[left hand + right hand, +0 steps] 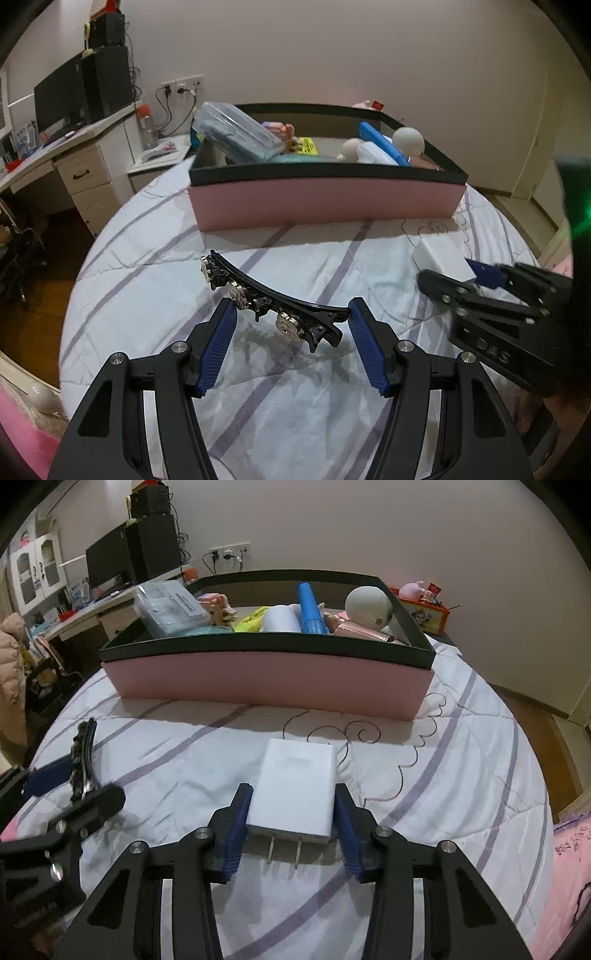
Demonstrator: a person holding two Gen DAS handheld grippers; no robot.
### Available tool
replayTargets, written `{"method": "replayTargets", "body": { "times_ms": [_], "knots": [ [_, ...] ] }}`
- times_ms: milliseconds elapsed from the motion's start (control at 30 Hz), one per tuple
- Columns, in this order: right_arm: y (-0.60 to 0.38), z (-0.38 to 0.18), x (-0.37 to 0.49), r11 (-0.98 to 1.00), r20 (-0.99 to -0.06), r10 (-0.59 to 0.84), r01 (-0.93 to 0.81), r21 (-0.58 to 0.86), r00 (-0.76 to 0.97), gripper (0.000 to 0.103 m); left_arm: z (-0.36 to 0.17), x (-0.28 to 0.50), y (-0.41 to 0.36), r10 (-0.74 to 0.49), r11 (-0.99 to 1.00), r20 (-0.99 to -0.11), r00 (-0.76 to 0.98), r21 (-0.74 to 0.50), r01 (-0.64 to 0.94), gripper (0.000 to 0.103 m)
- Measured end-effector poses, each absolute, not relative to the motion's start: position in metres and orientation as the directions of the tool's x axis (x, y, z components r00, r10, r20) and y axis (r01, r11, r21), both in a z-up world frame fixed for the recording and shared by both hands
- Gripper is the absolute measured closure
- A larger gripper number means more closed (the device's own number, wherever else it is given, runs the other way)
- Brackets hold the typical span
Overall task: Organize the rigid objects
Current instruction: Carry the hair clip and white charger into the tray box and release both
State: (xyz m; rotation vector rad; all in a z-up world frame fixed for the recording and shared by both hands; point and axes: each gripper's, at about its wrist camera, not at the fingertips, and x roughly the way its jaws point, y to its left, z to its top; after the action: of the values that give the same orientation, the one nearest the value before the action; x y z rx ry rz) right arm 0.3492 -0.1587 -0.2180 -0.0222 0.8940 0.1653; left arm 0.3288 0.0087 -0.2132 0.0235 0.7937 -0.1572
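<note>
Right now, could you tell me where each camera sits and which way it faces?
Left wrist: on the left gripper, angled down over the bed at a hair clip between its open fingers; the right gripper enters from the right.
Right wrist: on the right gripper, angled down at the charger its pads clamp; the left gripper shows at left.
Shared: both face the box ahead; both show clip and charger.
</note>
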Motion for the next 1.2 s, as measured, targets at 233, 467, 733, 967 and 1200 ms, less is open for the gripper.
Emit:
{"method": "replayTargets", "body": {
  "times_ms": [233,467,733,967,1200],
  "knots": [
    [-0.162,-0.184,0.308,0.983,-0.688,0.173,-0.166,0.078,0.705,0.060,-0.185,0.311,0.004,-0.099,0.992,-0.660,0.745,-0.007,0.126,0.039],
    [-0.157,-0.143,0.273,0.979,-0.611,0.192,-0.195,0.062,0.768,0.060,-0.151,0.281,-0.007,-0.071,0.993,-0.592,0.803,0.036,0.114,0.039],
    [-0.160,-0.101,0.239,0.983,-0.511,0.169,-0.182,0.025,0.843,0.060,-0.101,0.242,-0.017,-0.036,0.994,-0.466,0.884,0.075,0.080,0.039],
    [-0.166,-0.064,0.217,0.987,-0.406,0.138,-0.157,-0.014,0.903,0.060,-0.061,0.212,-0.026,-0.028,0.993,-0.310,0.950,0.098,0.061,0.039],
    [-0.168,-0.039,0.204,0.990,-0.323,0.113,-0.134,-0.044,0.940,0.060,-0.040,0.202,-0.027,-0.050,0.993,-0.225,0.973,0.089,0.071,0.039]
  ]
}}
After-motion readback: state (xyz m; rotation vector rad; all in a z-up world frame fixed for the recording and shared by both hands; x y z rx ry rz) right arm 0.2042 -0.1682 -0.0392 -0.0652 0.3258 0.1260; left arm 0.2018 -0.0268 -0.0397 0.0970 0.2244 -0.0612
